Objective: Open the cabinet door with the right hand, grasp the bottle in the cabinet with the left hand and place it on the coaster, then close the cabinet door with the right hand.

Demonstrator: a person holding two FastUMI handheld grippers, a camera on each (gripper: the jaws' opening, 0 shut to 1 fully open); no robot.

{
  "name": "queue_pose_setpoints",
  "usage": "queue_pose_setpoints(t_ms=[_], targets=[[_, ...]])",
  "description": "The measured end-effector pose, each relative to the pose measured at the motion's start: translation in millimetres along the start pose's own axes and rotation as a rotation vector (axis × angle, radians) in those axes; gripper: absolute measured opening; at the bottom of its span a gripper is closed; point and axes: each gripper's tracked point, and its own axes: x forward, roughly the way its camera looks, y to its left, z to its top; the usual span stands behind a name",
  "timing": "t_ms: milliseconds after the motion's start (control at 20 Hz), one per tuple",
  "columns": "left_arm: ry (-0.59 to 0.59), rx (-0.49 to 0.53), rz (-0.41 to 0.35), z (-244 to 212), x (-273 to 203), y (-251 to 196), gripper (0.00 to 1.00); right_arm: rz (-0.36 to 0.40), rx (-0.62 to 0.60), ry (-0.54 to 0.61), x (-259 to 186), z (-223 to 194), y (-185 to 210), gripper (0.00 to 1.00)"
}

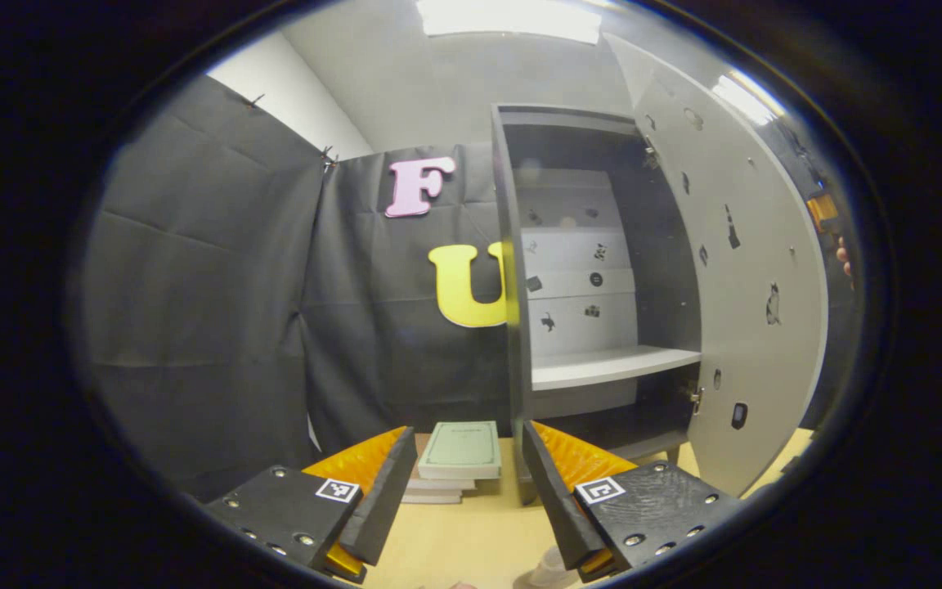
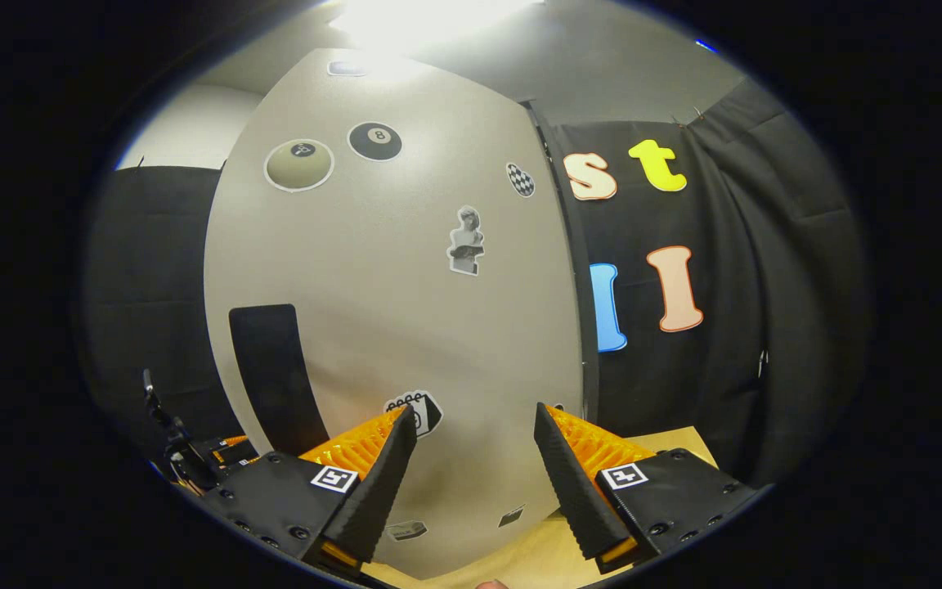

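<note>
While the cabinet [image 1: 594, 270] stands with its door [image 1: 753, 270] swung wide to the right of the carcass, the left gripper view looks into the interior from the front; the back panel carries small stickers; one pale shelf [image 1: 614, 366] crosses the lower part of the opening and is bare on the part that shows; no bottle can be made out inside the cabinet, and the coaster cannot be identified either. The left gripper [image 1: 467, 491] hangs in front of the cabinet's lower left corner, jaws released with a wide gap and nothing between them; seen through that gap, a stack of books [image 1: 459, 462] with a pale green cover on top lies on the tan table [image 1: 471, 540] just left of the cabinet's base. At the far right, past the door's outer edge, fingers of a hand [image 1: 845, 260] and part of the other device show.

In the right gripper view the outer face of the door [image 2: 405, 311] stands close in front, bearing round stickers near its top and a small figure sticker near its middle; a dark handle strip [image 2: 275, 376] sits at the door's lower left. The right gripper [image 2: 471, 483] is before the door's lower part, jaws released and apart, gripping nothing; the pictures do not settle whether the fingertips touch the panel.
</note>
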Motion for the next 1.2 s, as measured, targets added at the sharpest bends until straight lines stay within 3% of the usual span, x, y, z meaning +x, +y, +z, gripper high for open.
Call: queue_pose_setpoints(t_ms=[300,350,400,450,500,550,600,800,900,1200], targets=[[-0.002,0.013,0.065,-4.4,-14.2,42.9,0.79,-0.03,0.014,-0.04,30.6,1.7,4.0,0.92],[0.001,0.017,0.072,-6.1,-17.7,49.8,0.81,-0.028,0.022,-0.043,33.9,1.0,5.6,0.86],[0.005,0.021,0.08,-8.5,-16.5,56.3,0.82,-0.022,0.031,-0.046,41.2,-0.9,7.8,0.95],[0.011,0.024,0.089,-10.0,-17.2,62.3,0.83,-0.021,0.036,-0.045,49.6,-3.2,9.4,0.88],[0.014,0.024,0.097,-12.8,-17.5,69.1,0.78,-0.025,0.037,-0.044,63.2,-6.0,11.7,0.95],[0.019,0.023,0.107,-14.4,-17.9,75.2,0.78,-0.032,0.034,-0.042,72.3,-9.0,15.3,0.88],[0.022,0.022,0.114,-16.3,-19.4,80.9,0.78,-0.037,0.031,-0.042,76.1,-12.6,20.5,0.95],[0.039,0.03,0.149,-24.0,-23.4,106.4,0.83,-0.073,0.025,-0.043,98.0,-21.9,19.9,0.96],[0.045,0.029,0.17,-26.0,-27.7,119.9,0.78,-0.099,0.029,-0.056,112.1,-21.8,15.6,0.97],[0.062,0.017,0.199,-36.9,-25.8,140.8,0.78,-0.14,0.053,-0.077,142.1,-23.6,17.6,0.97]])
